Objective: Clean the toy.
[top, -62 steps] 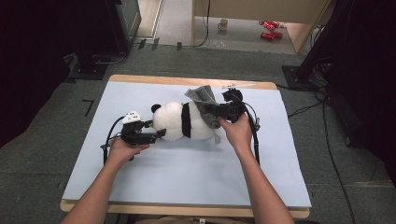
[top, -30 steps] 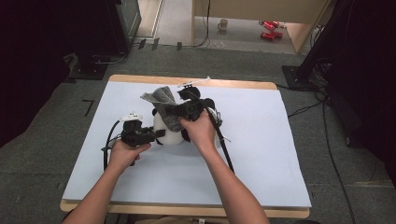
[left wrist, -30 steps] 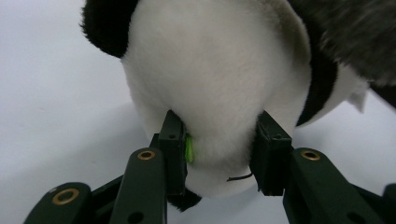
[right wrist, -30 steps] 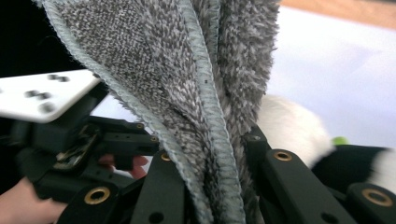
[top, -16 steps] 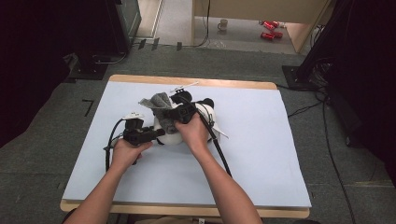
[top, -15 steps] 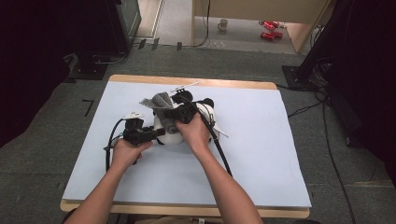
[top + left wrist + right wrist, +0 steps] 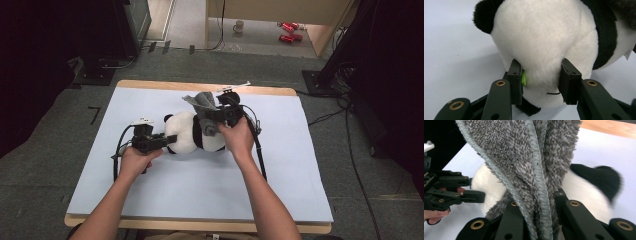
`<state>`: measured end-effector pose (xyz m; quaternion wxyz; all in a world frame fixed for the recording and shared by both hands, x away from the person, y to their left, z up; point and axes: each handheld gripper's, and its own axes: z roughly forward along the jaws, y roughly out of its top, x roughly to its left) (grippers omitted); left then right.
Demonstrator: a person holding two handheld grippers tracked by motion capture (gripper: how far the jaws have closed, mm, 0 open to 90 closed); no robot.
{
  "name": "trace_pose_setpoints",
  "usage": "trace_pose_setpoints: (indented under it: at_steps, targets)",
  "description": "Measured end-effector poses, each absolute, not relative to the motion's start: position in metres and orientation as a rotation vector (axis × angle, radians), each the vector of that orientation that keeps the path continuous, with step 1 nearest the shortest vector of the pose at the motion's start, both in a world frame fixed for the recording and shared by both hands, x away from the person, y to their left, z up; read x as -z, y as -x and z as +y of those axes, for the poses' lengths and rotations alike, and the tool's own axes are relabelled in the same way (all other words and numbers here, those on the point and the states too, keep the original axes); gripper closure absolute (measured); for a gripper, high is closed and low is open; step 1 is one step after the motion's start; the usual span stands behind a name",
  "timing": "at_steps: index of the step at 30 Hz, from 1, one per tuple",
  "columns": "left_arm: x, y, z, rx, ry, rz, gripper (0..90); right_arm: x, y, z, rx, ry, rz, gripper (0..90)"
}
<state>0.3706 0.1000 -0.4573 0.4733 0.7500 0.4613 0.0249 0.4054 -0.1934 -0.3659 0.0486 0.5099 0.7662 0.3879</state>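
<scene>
A black-and-white plush panda toy (image 7: 192, 138) lay on its side near the middle of the pale blue table mat (image 7: 150, 195), its head pinched between the jaws of the left gripper (image 7: 540, 82). The right gripper (image 7: 537, 205) was clamped on a folded grey terry cloth (image 7: 529, 157), which hung over the panda's body. The work appeared to be wiping the toy, and doing it well likely called for firm pressure on the head, so that the soft body did not roll, while the cloth's flat face, not its hemmed edge, was drawn along the fur.
</scene>
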Motion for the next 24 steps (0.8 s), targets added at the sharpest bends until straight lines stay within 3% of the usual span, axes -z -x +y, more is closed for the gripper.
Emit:
trace_pose_setpoints:
  at_steps: [17,24]
  targets:
    - [0.462,-0.371,0.103,-0.073,-1.831,1.101,60.2,0.378,-0.397,-0.270,-1.147,-1.690,2.203,78.0]
    - [0.463,-0.370,0.102,-0.075,-1.819,1.105,60.0,0.342,-0.391,-0.247,-1.279,-1.580,2.210,78.0]
